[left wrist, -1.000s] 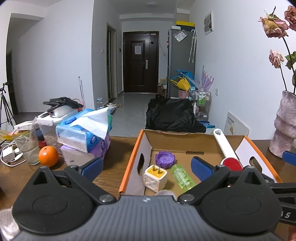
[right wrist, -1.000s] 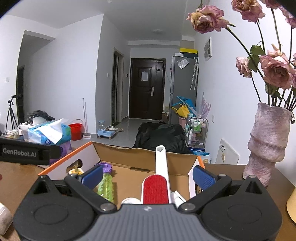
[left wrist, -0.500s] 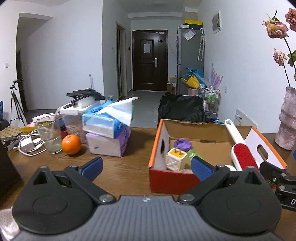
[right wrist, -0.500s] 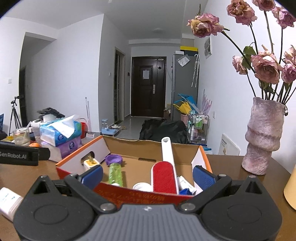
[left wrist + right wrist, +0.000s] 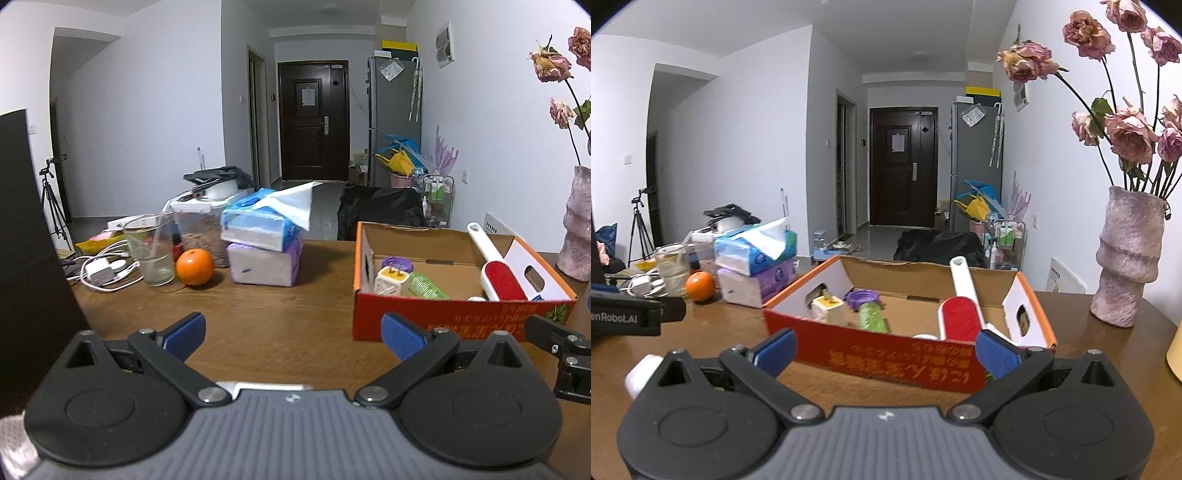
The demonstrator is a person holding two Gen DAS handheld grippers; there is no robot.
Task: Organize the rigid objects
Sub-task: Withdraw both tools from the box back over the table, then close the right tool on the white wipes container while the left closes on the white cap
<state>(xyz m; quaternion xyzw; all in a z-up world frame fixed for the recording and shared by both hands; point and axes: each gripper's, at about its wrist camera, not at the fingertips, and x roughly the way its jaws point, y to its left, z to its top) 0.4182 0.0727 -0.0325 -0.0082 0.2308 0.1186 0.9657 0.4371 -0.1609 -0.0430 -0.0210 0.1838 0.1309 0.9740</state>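
Brown wooden table [image 5: 280, 325], white-walled room

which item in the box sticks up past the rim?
The lint brush, red pad with a white handle, leaning against the back wall of the cardboard box. The white plug cube, purple lid and green bottle sit below the rim.

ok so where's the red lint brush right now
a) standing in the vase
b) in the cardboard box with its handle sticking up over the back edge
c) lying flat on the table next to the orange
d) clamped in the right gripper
b: the red lint brush lies inside the cardboard box, white handle leaning over the back wall; both grippers are open and empty.
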